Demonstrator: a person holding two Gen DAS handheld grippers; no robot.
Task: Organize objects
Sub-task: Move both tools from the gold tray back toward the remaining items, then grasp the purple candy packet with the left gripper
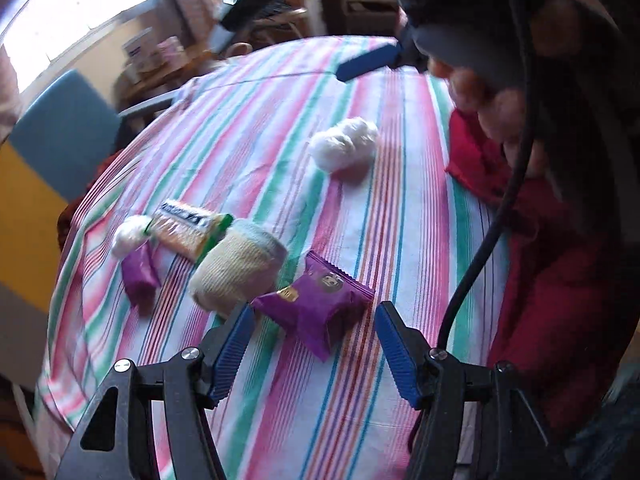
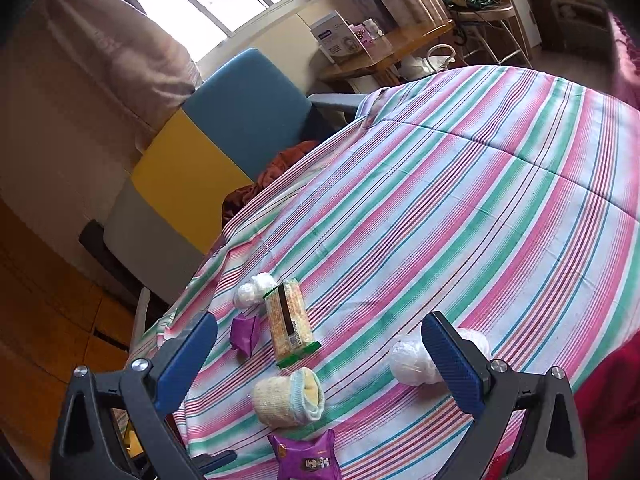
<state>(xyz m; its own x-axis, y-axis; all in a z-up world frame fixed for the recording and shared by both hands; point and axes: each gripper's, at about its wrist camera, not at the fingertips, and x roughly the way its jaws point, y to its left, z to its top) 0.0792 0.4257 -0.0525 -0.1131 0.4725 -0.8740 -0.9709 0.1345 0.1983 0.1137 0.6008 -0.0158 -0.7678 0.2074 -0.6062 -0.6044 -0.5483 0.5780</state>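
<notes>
My left gripper (image 1: 314, 314) points down at a purple snack packet (image 1: 316, 300) on the striped cloth. The packet lies between the blue fingertips with a gap on both sides, so the jaws stand open. To its left lie a rolled beige sock (image 1: 238, 270), a green-edged cracker pack (image 1: 192, 230), a small purple packet (image 1: 140, 276) and a small white ball (image 1: 128, 234). A bigger white ball (image 1: 344, 148) sits farther off. My right gripper (image 2: 322, 320) hangs open over the same group and holds nothing. Its right finger partly covers the bigger white ball (image 2: 412, 360).
The striped cloth (image 2: 480, 200) covers a wide soft surface. A red garment (image 1: 540, 240) lies along its right edge, near a person's hand (image 1: 500, 108) and a black cable (image 1: 480, 248). A blue and yellow chair (image 2: 224, 132) and a wooden side table (image 2: 380, 48) stand beyond.
</notes>
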